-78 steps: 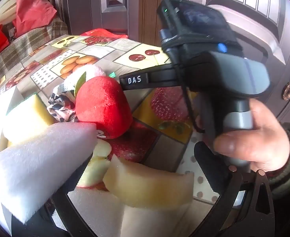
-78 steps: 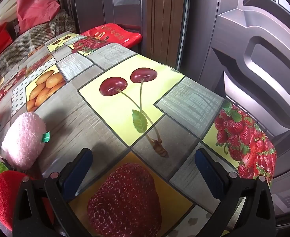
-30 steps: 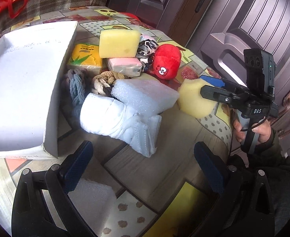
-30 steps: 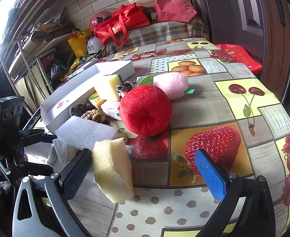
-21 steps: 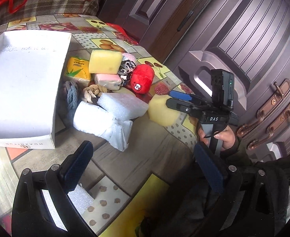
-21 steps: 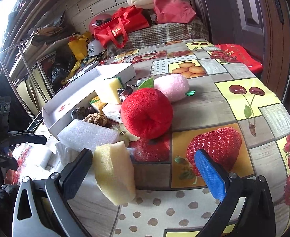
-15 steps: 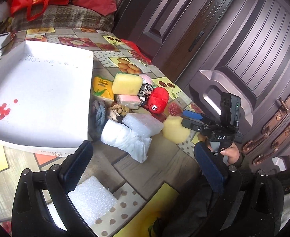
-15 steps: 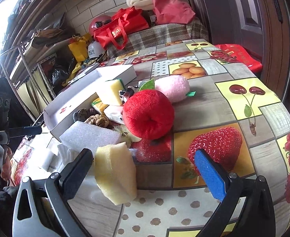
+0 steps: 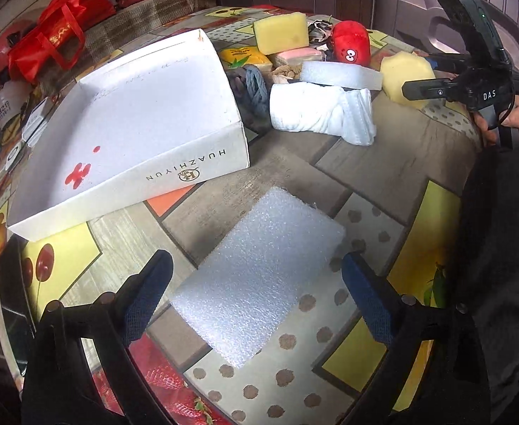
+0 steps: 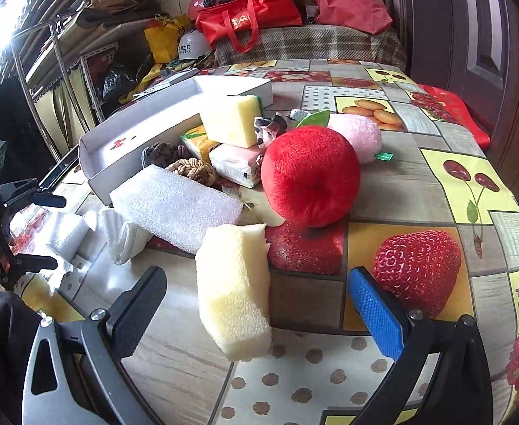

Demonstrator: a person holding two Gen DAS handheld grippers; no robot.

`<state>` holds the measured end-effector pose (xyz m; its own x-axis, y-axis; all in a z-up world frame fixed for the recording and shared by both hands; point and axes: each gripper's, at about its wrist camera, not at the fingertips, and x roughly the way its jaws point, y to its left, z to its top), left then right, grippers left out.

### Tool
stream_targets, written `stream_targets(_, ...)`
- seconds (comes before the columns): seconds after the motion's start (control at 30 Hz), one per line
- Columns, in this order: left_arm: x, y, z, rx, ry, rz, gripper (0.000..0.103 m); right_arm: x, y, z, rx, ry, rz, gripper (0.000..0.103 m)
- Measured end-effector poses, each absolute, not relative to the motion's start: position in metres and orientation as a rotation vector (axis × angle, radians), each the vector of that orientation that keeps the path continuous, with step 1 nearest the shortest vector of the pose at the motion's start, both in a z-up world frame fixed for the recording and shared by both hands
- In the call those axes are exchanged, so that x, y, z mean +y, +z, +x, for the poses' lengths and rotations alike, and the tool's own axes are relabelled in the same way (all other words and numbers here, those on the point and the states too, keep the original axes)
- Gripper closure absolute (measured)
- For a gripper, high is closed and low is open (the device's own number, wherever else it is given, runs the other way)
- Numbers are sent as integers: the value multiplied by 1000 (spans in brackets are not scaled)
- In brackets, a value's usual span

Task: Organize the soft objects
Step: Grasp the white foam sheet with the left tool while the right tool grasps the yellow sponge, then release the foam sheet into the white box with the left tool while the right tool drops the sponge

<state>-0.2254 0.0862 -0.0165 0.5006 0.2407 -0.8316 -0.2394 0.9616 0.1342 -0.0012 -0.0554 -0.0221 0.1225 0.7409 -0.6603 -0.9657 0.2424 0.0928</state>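
The left gripper (image 9: 256,294) hangs spread wide over a white foam sheet (image 9: 259,283) lying flat on the table (image 9: 383,163), grasping nothing; the sheet's long axis runs from 7 to 1 o'clock, and its near corner sits between the fingers. The right gripper (image 10: 256,304) is also spread, empty, with a yellow sponge (image 10: 234,287) between its fingers, long axis toward 12 o'clock; whether a finger touches it is unclear. The white box (image 9: 135,113) lies at 10 o'clock of the sheet. Beyond, the red plush (image 10: 309,177) hides part of the pink one (image 10: 362,134).
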Motion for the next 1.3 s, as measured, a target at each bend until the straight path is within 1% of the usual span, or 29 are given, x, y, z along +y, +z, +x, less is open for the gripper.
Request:
stream_targets(0.03,85,-17,-226,999,283,-15,6,-55,-22,-2,674,1300,-413,11)
stream_targets(0.1,87,-16,-225,999,280,-29,6,-54,-23,-2,681,1306,-421,16)
stream_targets(0.17,89,-16,-227,992,255,-53,12,-54,-26,-1,691,1303,-424,21)
stream_targets(0.2,88,-16,-228,987,243,-62,18,-54,-27,-1,699,1306,-425,28)
stream_targets(0.23,86,-15,-228,982,239,-59,24,-53,-28,0,708,1312,-423,41)
stream_targets(0.27,85,-13,-229,979,232,-54,28,-53,-29,1,718,1320,-420,49)
stream_targets(0.3,82,-13,-230,973,225,-49,32,-54,-29,1,726,1335,-417,63)
stream_targets(0.33,80,-13,-231,965,223,-44,35,-55,-29,0,724,1347,-408,75)
stream_targets(0.37,78,-14,-231,952,218,-40,36,-56,-27,0,722,1360,-398,77)
stream_targets(0.43,77,-14,-233,932,225,-39,39,-60,-22,-2,696,1377,-377,78)
stream_targets(0.53,76,-7,-236,862,266,-23,39,-70,-8,-3,632,1387,-330,78)
stream_targets(0.77,108,52,-250,505,585,-44,39,-85,33,2,436,1330,-137,78)
stream_targets(0.87,122,60,-251,407,713,-24,39,-81,40,8,387,1289,-52,78)
stream_targets(0.93,128,54,-248,400,768,-22,39,-75,39,9,354,1251,-35,78)
stream_targets(1.03,133,36,-242,432,817,-10,39,-63,29,8,369,1244,-34,78)
stream_targets(1.07,135,34,-240,457,819,-16,39,-58,25,6,384,1250,-42,78)
stream_targets(1.17,139,34,-242,448,851,-29,39,-46,18,-3,418,1278,-64,78)
stream_targets(1.3,152,31,-243,472,887,-82,39,-40,21,-23,373,1315,-58,78)
